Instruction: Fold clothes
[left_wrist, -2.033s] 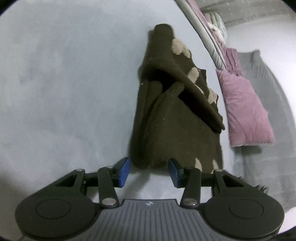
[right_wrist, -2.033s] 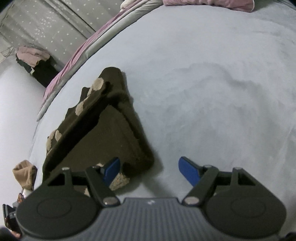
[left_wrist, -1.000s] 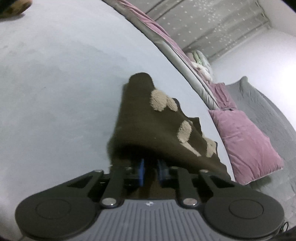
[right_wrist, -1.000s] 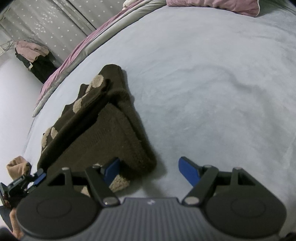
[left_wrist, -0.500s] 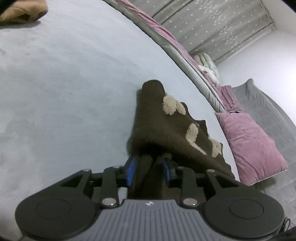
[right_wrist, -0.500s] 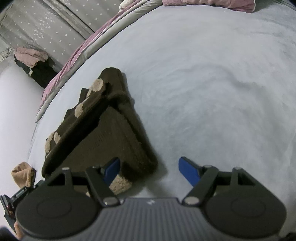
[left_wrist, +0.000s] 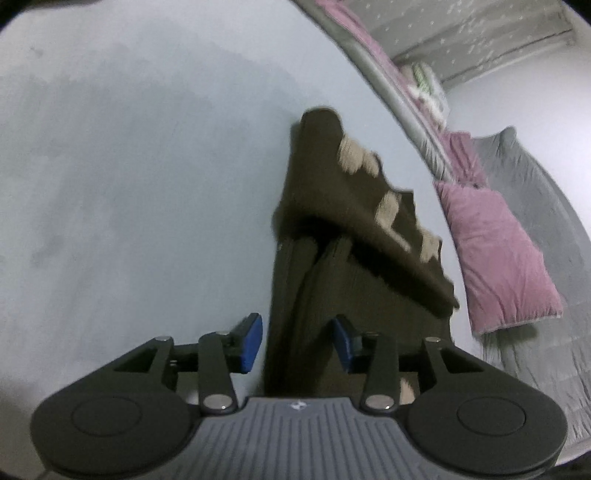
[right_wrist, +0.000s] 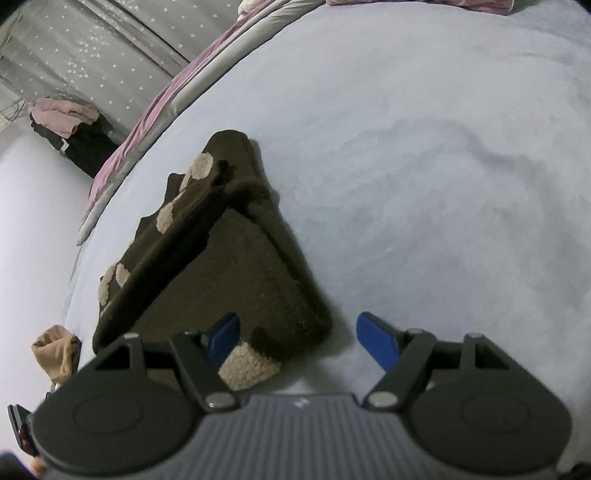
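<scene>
Ahead of your left claw (left_wrist: 297, 343), in the left wrist view, the brown spotted sweater (left_wrist: 354, 236) lies on the pale bed (left_wrist: 129, 166) with its long axis running straight away from you; the jaws are opening, a ridge of knit between them but the pads (left_wrist: 251, 341) clear of it. From the right wrist view, your right claw (right_wrist: 301, 341) is spread wide and grips nothing, and the sweater's near corner (right_wrist: 295, 325) sits in its gap. Both claws sit at that near edge, so either could take the next fold.
</scene>
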